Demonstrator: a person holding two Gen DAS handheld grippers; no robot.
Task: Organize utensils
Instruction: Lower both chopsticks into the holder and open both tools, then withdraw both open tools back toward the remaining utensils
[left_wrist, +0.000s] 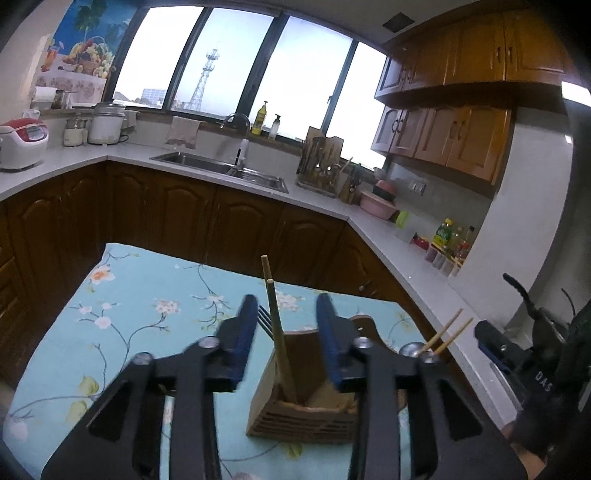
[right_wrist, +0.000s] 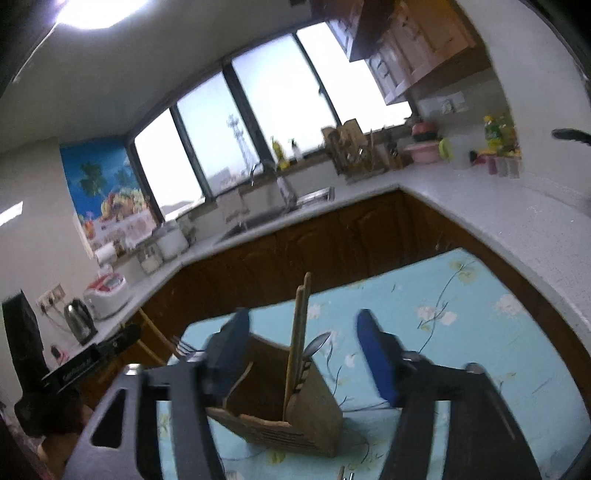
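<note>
A wooden utensil holder (left_wrist: 299, 413) stands on a table under a blue floral cloth (left_wrist: 129, 314). Two chopsticks (left_wrist: 275, 317) stand in it, leaning a little. They rise between the blue pads of my left gripper (left_wrist: 285, 297), which is open and does not touch them. Fork tines (left_wrist: 264, 318) show just left of them. Another pair of chopstick tips (left_wrist: 447, 334) pokes up at the right, near my right gripper (left_wrist: 495, 350). In the right wrist view the holder (right_wrist: 317, 417) has chopsticks (right_wrist: 300, 332) and a spoon (right_wrist: 318, 342) in it. My right gripper (right_wrist: 303, 313) is open wide around them.
Beyond the table a grey L-shaped counter carries a sink (left_wrist: 221, 168), a knife rack (left_wrist: 321, 166), pink bowls (left_wrist: 378, 203), bottles (left_wrist: 448, 240), a rice cooker (left_wrist: 22, 142) and a kettle (right_wrist: 79, 319). Wooden cabinets hang above at the right.
</note>
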